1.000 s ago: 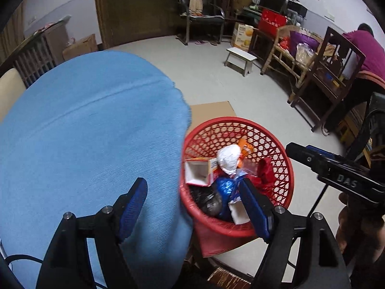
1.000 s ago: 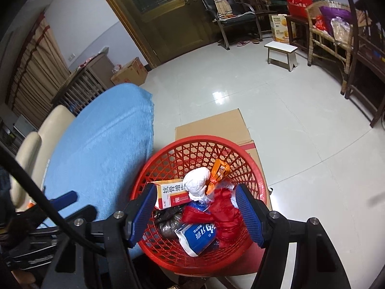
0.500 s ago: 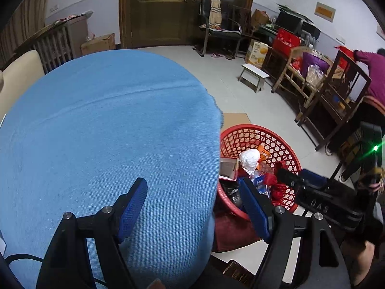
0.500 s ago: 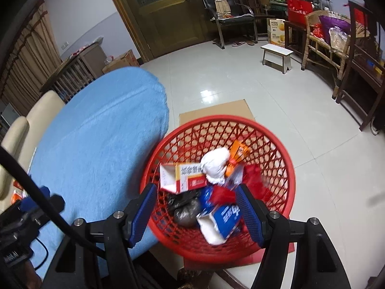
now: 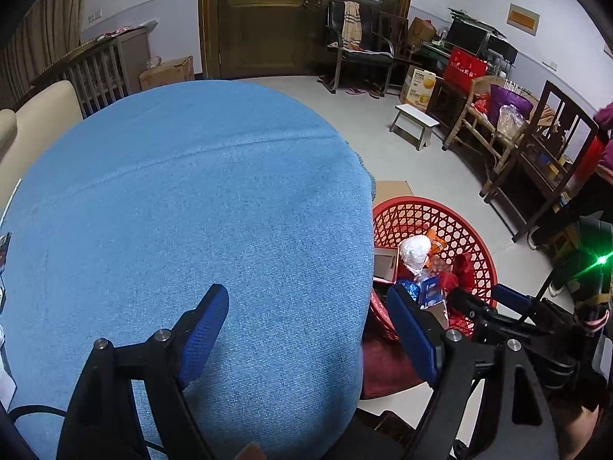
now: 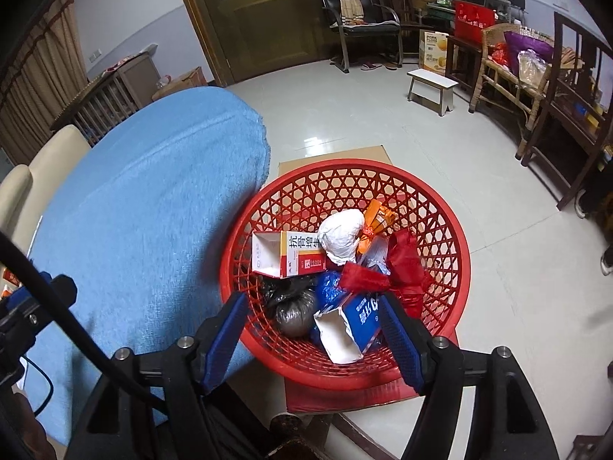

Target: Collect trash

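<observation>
Swinging away from the red plastic lattice basket (image 5: 456, 226), the left gripper (image 5: 306, 329) now frames mostly the bare blue cloth-covered surface (image 5: 184, 214), with the basket pushed to the right middle of its view; both pairs of jaws have just been opening and stand spread with nothing between them. The right gripper (image 6: 310, 333) hangs tilted down over the basket at lower centre of its view, where the white crumpled wad (image 6: 341, 235), red-and-white carton (image 6: 285, 255) and blue-and-white carton (image 6: 350, 326) already lie, so collecting looks close to finished.
</observation>
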